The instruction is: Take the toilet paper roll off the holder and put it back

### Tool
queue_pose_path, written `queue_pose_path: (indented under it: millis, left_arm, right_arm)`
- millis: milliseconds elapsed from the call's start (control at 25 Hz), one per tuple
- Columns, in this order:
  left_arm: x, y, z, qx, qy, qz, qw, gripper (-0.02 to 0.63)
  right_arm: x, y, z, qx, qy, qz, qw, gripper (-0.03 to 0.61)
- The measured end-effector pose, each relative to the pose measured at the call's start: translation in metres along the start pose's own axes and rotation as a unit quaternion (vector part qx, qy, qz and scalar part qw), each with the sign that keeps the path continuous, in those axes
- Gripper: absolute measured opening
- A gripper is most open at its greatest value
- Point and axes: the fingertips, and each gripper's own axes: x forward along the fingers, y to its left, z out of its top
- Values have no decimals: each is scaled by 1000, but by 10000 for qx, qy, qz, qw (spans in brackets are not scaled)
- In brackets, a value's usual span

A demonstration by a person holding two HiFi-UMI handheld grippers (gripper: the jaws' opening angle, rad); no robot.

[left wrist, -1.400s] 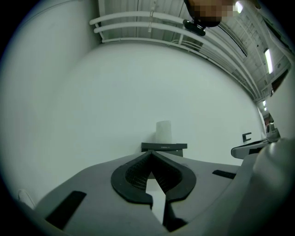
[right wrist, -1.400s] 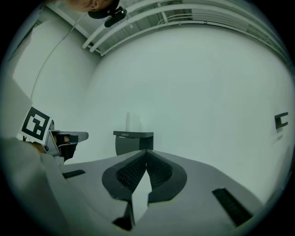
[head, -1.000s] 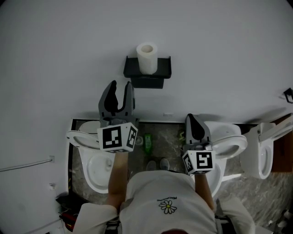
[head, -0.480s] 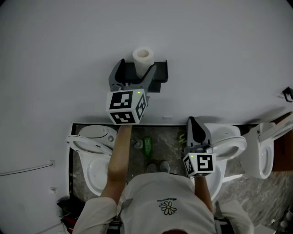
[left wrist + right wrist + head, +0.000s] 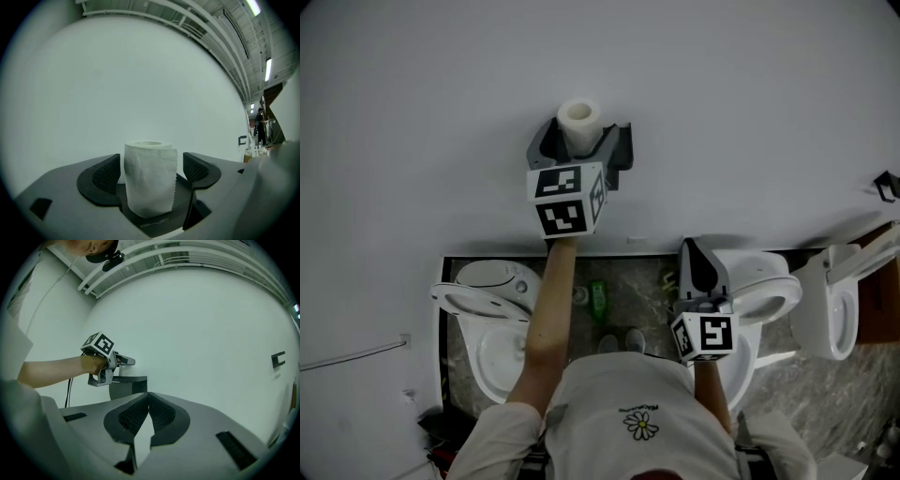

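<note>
A white toilet paper roll (image 5: 579, 118) stands upright on a black wall holder (image 5: 624, 156). My left gripper (image 5: 579, 133) is held level at the wall, open, with a jaw on each side of the roll. In the left gripper view the roll (image 5: 150, 178) stands between the two pads (image 5: 106, 172) with a gap on each side, above the holder's ledge (image 5: 151, 224). Its jaws have just been opening. My right gripper (image 5: 695, 251) hangs back lower right, shut and empty; its pads (image 5: 158, 412) meet at the tips in the right gripper view.
The wall is plain white. Below it stand toilets at left (image 5: 487, 300) and right (image 5: 761, 291), with a third (image 5: 839, 309) further right. A green bottle (image 5: 598, 298) lies on the floor between them. A small black hook (image 5: 886, 186) is on the wall at far right.
My left gripper has travelled up the picture from over the left toilet to the holder, and its jaws now stand around the roll. The right gripper has stayed put.
</note>
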Motion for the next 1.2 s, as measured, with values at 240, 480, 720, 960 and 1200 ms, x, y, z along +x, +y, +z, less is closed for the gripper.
queue_pose_path:
  millis: [240,480,720,960,1200]
  left_arm:
    - [5,2,-8,299,218,277,9989,409]
    - [5,6,-8,458,294,437,9976,328]
    - [4,7,-8,469,285,469,9974,318]
    - [3,7,2,440,173,426,9980,313]
    - [-16,8,50,747,-366,495,9953,311]
  right_arm:
    - [0,-5,-2,0,21,-50,10000,9]
    - [-1,-5,-1,-7,28,-51,10000,9]
    - [-2,-5,3,-38,-14,-44,10000,9]
    - [-3,-11,12,-71,-144,-29,9999,9]
    - [-1,-9,26,-134,-346,33,9993,9]
